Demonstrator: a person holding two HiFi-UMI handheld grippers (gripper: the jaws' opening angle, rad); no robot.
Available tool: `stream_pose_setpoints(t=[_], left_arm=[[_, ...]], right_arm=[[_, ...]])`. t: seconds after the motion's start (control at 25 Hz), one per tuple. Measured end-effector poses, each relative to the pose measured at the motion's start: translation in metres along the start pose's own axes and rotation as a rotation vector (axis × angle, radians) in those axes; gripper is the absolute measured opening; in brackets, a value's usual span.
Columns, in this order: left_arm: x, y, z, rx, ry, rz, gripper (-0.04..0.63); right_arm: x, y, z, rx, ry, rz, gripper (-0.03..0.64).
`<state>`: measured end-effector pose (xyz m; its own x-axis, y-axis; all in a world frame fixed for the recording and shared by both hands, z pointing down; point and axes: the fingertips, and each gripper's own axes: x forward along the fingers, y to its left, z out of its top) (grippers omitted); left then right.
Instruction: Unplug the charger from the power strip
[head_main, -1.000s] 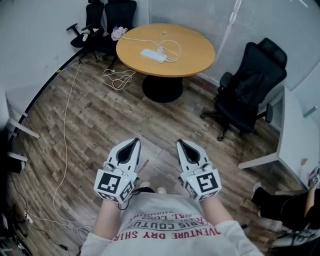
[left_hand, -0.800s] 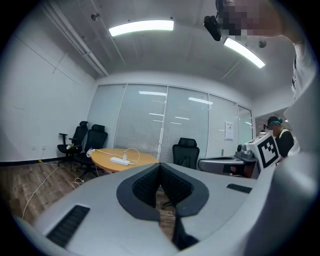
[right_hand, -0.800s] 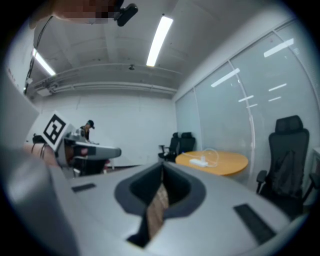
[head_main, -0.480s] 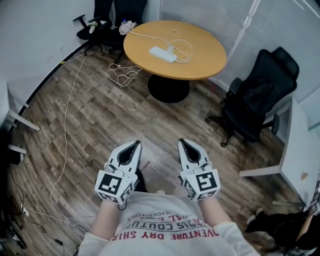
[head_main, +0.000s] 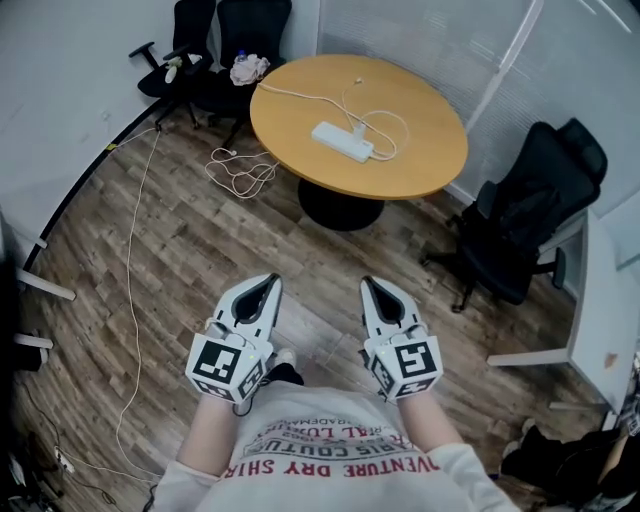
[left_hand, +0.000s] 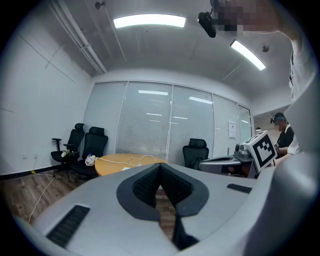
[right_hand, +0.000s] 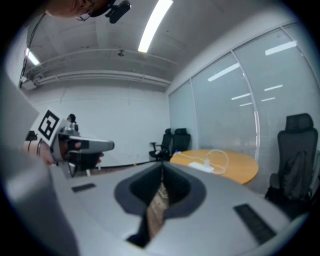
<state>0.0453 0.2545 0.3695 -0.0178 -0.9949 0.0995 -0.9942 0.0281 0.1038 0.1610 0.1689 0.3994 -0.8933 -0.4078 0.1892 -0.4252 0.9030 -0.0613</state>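
Observation:
A white power strip (head_main: 342, 141) lies on the round wooden table (head_main: 420, 170) at the far side of the room, with a small white charger (head_main: 354, 130) plugged in near its right end and a white cable (head_main: 385, 118) looped beside it. Both grippers hang over the floor in front of the person's chest, well short of the table. My left gripper (head_main: 267, 283) is shut with nothing in it. My right gripper (head_main: 369, 285) is shut and empty too. The right gripper view shows the strip (right_hand: 202, 167) far ahead on the table (right_hand: 235, 167); the left gripper view shows the table (left_hand: 120, 161) small and distant.
Black office chairs stand behind the table (head_main: 215, 40) and to its right (head_main: 525, 225). A white cable (head_main: 135, 260) trails across the wood floor on the left and a coil (head_main: 240, 170) lies by the table's foot. A white desk (head_main: 600, 300) is at the right edge.
The person has walked forward: the table and power strip now sit lower and larger in the head view. Both grippers keep their pose in front of the body, still shut.

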Motion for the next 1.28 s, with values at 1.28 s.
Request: stream_pose_setpoints(t=[1.28], left_arm=[[0.330, 0.177, 0.037, 0.014, 0.038, 0.051, 0.032]], right_arm=[[0.314, -0.218, 0.052, -0.044, 0.044, 0.051, 0.029]])
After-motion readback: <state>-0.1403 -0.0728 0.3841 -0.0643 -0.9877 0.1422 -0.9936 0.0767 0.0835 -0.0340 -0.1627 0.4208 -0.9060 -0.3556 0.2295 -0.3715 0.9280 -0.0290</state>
